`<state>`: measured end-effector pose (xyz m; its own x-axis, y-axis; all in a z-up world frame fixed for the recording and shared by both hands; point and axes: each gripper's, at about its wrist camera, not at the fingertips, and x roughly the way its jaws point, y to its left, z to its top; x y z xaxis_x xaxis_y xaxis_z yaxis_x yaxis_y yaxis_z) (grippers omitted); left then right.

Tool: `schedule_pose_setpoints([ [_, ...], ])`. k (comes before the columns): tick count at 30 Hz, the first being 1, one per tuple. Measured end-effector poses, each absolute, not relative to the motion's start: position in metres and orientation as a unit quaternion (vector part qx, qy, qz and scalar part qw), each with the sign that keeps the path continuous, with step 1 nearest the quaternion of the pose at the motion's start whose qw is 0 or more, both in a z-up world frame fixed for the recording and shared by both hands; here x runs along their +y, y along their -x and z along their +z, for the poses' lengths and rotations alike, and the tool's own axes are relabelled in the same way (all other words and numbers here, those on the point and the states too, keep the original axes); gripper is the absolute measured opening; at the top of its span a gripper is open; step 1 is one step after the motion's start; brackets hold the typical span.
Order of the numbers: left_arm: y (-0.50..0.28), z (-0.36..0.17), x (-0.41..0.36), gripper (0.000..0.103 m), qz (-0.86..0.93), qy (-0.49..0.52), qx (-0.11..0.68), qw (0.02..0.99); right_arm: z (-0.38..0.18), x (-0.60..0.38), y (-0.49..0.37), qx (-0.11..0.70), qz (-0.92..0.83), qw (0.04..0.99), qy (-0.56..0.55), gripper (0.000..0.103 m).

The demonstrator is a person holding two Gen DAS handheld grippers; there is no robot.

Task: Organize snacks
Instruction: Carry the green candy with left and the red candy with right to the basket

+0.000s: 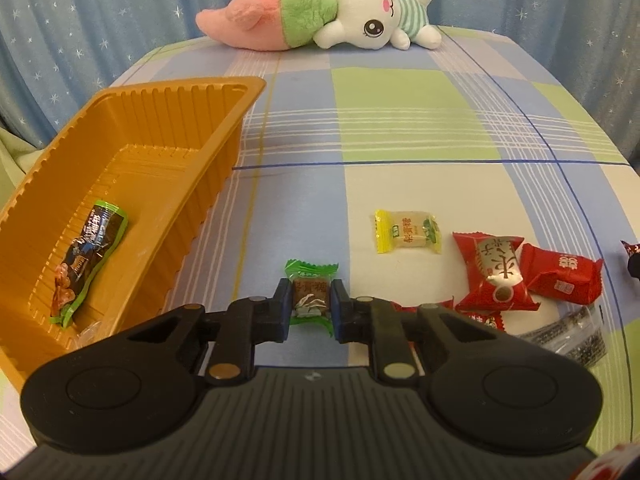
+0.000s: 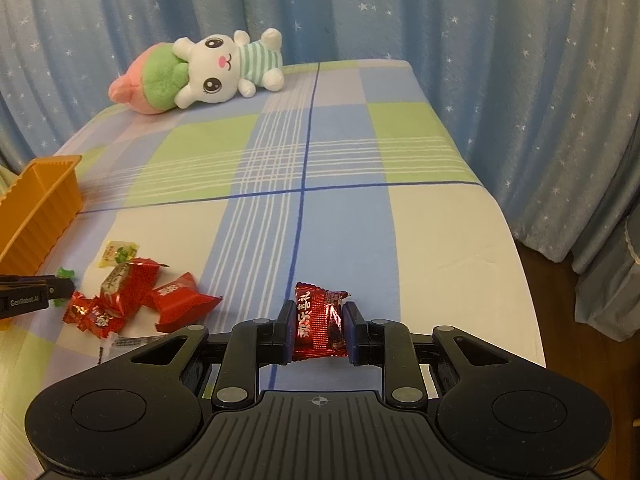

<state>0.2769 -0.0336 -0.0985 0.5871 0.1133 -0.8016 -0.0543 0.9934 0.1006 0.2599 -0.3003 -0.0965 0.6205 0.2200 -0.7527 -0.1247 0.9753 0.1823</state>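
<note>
Both tools loaded: left tool (image 1: pixel 310 304) pinches green-wrapped candy (image 1: pixel 310 294), right tool (image 2: pixel 319 330) pinches red foil candy (image 2: pixel 319 326); light, crinkly, slippery, so grip mid-body.

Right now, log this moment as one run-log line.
left gripper: shut on green-wrapped candy | right gripper: shut on dark red candy | orange tray: one dark snack packet inside
</note>
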Motion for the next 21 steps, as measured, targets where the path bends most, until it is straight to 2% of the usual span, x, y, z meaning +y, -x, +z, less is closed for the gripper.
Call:
schedule_pose_setpoints([
  [21, -0.205, -0.039, 0.0, 0.018, 0.01, 0.019, 0.425, 0.905, -0.049, -0.242, -0.208, 0.396, 0.171, 0.901, -0.039, 0.025],
])
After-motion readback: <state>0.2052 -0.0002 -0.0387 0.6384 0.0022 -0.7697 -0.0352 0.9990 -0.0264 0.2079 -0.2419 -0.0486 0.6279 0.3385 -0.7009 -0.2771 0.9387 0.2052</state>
